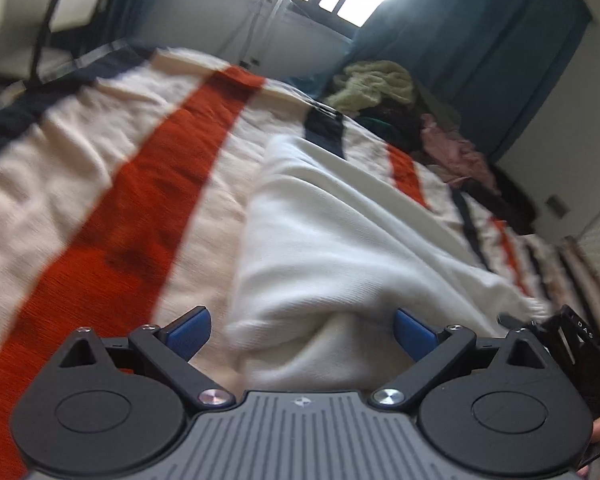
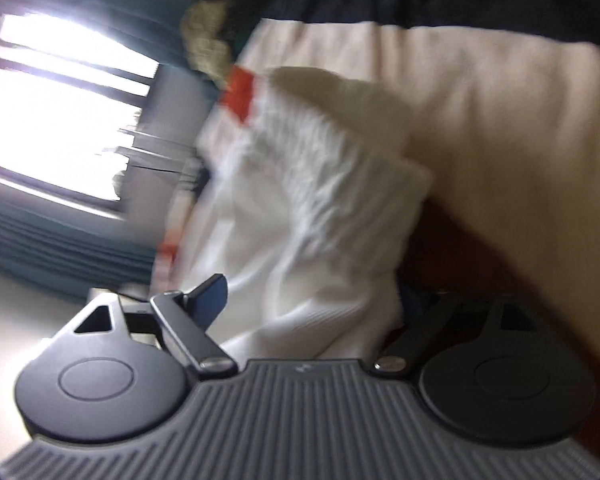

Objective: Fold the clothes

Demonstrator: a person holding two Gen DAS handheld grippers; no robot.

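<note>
On the striped bed blanket [image 1: 100,184], we see the white knitted garment [image 1: 340,240] running lengthwise toward twelve o'clock, its near end between our left gripper [image 1: 302,332] and right gripper [image 2: 312,300], both wide open and gripping nothing.

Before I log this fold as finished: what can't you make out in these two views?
- Right gripper's far finger, right wrist view: lost behind the white garment and shadow.
- Garment's shape, right wrist view: smeared by motion blur.
- Garment's near end, left wrist view: hidden behind the left gripper body.
- Clothes pile, left wrist view: too small and tangled to tell pieces apart.
</note>
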